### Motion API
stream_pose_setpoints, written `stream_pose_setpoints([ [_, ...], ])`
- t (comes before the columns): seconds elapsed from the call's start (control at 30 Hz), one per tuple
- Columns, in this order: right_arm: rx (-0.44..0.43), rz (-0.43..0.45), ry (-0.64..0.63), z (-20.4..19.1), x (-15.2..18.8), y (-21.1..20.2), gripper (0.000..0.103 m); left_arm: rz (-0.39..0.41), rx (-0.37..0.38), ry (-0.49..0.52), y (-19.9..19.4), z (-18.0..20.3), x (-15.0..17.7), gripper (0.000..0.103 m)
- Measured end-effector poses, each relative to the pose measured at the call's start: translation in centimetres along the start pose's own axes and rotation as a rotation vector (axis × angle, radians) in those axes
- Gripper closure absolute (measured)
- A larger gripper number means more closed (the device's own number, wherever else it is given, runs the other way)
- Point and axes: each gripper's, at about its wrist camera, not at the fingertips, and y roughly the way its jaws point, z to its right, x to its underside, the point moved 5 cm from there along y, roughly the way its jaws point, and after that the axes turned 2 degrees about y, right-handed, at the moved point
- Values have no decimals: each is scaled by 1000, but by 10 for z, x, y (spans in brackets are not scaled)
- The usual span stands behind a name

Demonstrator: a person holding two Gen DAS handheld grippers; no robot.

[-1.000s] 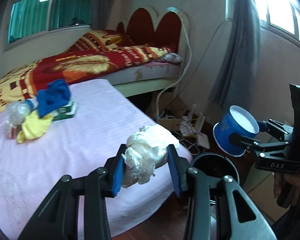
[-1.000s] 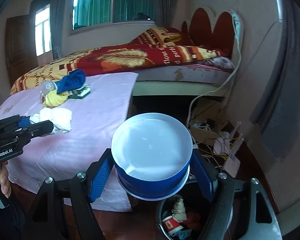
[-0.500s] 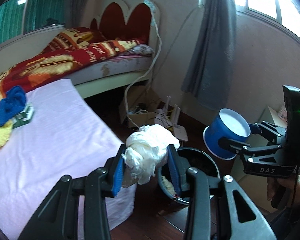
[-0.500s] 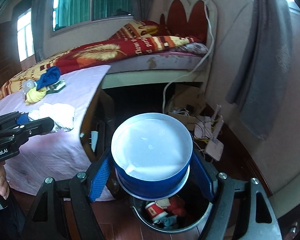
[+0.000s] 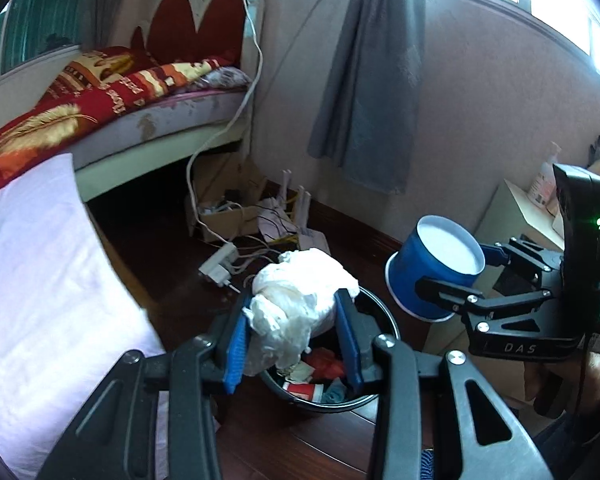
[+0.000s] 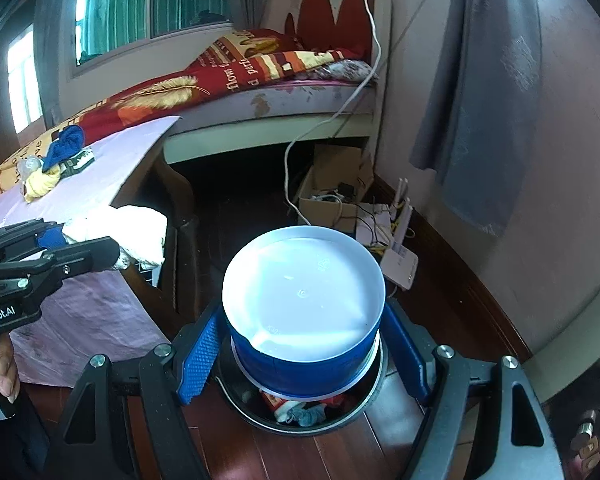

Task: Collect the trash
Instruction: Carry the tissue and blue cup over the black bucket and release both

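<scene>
My left gripper [image 5: 294,336] is shut on a crumpled white paper wad [image 5: 298,312], which hangs over the near rim of a black trash bin [image 5: 324,402] on the floor. The bin holds red, white and blue scraps. In the left wrist view my right gripper [image 5: 456,270] is shut on a blue paper cup [image 5: 436,272], just right of the bin. The right wrist view shows the same cup [image 6: 304,308] between the blue pads [image 6: 198,354], directly above the bin [image 6: 364,402]. The left gripper [image 6: 72,246] with the paper wad [image 6: 140,236] shows at the left there.
A table with a pink cloth [image 6: 80,184] stands at the left, carrying blue and yellow rags [image 6: 54,160]. Behind it is a bed [image 6: 260,92]. A cardboard box, cables and a white router [image 6: 398,256] lie on the wooden floor by the wall. A grey curtain [image 5: 372,80] hangs above.
Both grippers have swung right, away from the pink table, and lowered toward the bin. The bin's contents have come into view under the paper wad and the cup.
</scene>
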Motion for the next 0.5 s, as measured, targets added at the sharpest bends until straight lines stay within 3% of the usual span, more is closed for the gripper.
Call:
stream_pose_setpoints([
  [0.5, 6, -103, -32, 13, 40, 48, 25, -97, 51, -3, 54, 6, 23, 62],
])
